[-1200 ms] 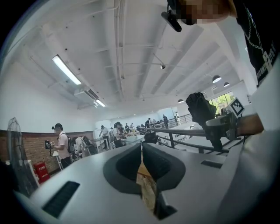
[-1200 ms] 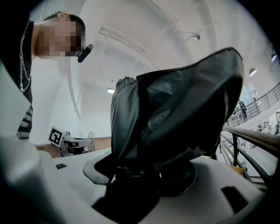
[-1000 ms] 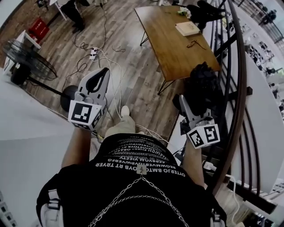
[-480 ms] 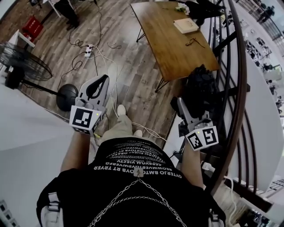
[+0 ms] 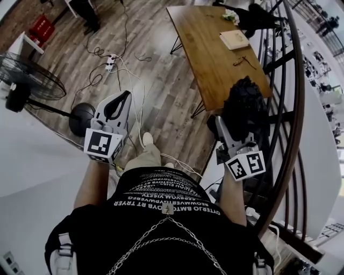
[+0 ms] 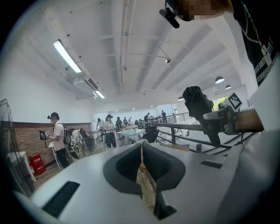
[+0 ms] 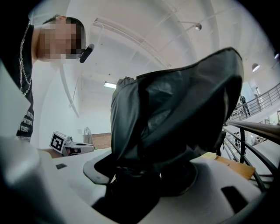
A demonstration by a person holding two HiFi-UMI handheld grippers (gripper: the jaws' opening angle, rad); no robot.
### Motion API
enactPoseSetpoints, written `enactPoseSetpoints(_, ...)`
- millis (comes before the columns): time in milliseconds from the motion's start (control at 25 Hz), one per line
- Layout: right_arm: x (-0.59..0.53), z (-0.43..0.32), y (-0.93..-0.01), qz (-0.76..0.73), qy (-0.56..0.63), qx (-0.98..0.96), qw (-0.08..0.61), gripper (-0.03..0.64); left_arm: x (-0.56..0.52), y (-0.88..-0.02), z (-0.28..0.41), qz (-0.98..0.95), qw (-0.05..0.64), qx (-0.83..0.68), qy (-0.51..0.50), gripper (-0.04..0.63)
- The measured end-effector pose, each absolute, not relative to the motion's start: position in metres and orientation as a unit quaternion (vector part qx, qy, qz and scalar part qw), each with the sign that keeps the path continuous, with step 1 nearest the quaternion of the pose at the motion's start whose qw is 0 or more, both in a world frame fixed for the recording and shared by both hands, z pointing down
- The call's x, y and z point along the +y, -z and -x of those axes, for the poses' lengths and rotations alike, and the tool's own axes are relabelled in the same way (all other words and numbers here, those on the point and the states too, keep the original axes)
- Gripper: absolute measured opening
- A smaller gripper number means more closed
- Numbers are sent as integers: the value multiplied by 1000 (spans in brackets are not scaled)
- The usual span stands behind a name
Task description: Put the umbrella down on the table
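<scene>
A folded black umbrella stands upright in my right gripper, which is shut on its lower end just short of the table's near corner. In the right gripper view the umbrella fills the frame and hides the pads. The left gripper view shows the same umbrella off to the right. My left gripper is shut and holds nothing; it hangs over the wooden floor left of my body. Its jaws meet at the tips. The wooden table lies ahead, towards the upper right.
On the table's far end lie a book, glasses, white flowers and a dark bag. A dark curved railing runs along the right. A floor fan, a power strip and cables lie at left.
The person has stepped forward, and both grippers have come along towards the table. The umbrella stays in the right gripper; the left stays shut and holds nothing.
</scene>
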State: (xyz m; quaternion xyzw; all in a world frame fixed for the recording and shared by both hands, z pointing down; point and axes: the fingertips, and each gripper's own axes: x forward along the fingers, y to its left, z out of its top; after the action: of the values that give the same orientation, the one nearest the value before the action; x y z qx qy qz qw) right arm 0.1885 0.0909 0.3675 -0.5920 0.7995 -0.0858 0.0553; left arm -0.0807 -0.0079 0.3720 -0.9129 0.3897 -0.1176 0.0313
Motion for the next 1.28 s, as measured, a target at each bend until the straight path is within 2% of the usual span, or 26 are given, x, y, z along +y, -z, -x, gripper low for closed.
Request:
enactPoseSetpoints(640, -50, -164, -342, 602, 80, 793, 56, 279, -143, -356, 99, 923, 32, 369, 100, 34)
enactPoseSetpoints(1280, -153, -114, -354, 598, 83, 796, 45, 279, -248, -367, 174, 914, 33, 392, 97, 34)
